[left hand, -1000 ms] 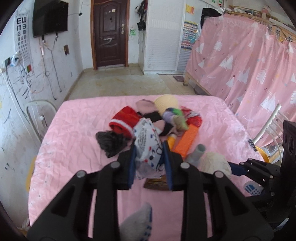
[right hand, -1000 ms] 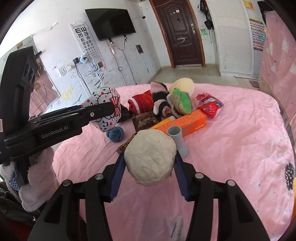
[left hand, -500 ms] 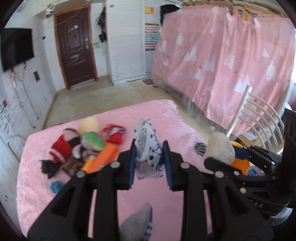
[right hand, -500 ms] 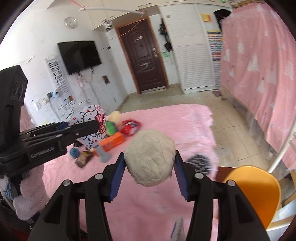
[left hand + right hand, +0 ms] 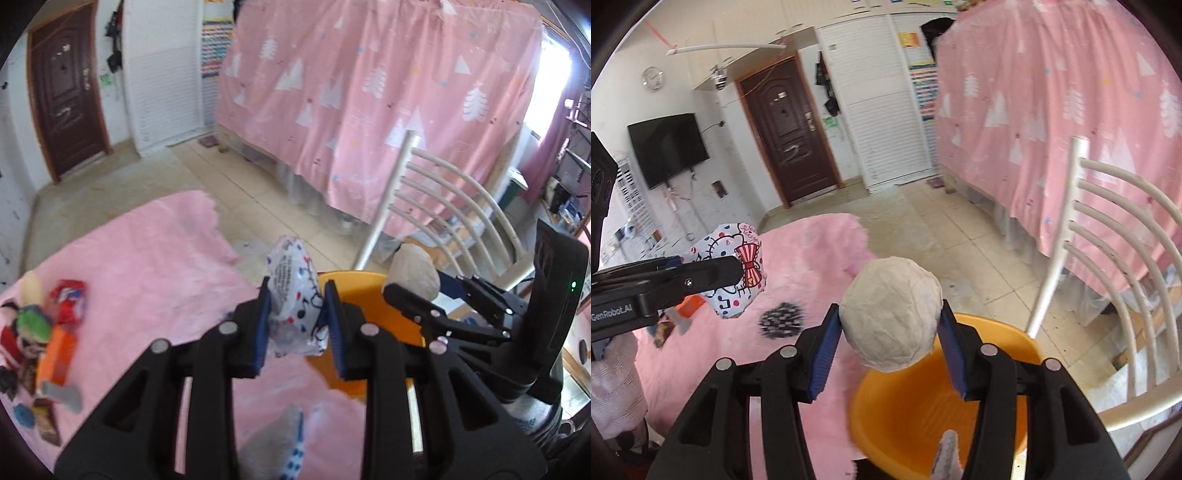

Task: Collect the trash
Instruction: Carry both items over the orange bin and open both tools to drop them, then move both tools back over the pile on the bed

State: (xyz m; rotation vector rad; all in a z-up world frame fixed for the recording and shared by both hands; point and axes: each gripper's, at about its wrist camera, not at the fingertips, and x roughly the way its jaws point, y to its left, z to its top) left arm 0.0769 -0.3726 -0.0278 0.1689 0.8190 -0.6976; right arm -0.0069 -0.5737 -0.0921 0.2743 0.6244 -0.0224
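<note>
My left gripper [image 5: 295, 325] is shut on a white printed wrapper [image 5: 293, 291], held at the near edge of an orange basin [image 5: 380, 317]. The wrapper also shows in the right wrist view [image 5: 733, 267]. My right gripper [image 5: 890, 354] is shut on a crumpled grey-white paper ball [image 5: 892, 314], held over the rim of the orange basin [image 5: 923, 413]. The ball and right gripper show in the left wrist view [image 5: 413, 271] to the right of my left gripper.
The pink-covered table [image 5: 140, 266] holds a pile of toys, an orange box [image 5: 57, 356] and wrappers at its left. A white slatted chair [image 5: 1115, 266] stands right of the basin. A pink curtain [image 5: 369, 92] hangs behind. Tiled floor lies beyond the table.
Both grippers swung right, away from the pile on the table, carrying the wrapper and the paper ball to the orange basin beside the chair.
</note>
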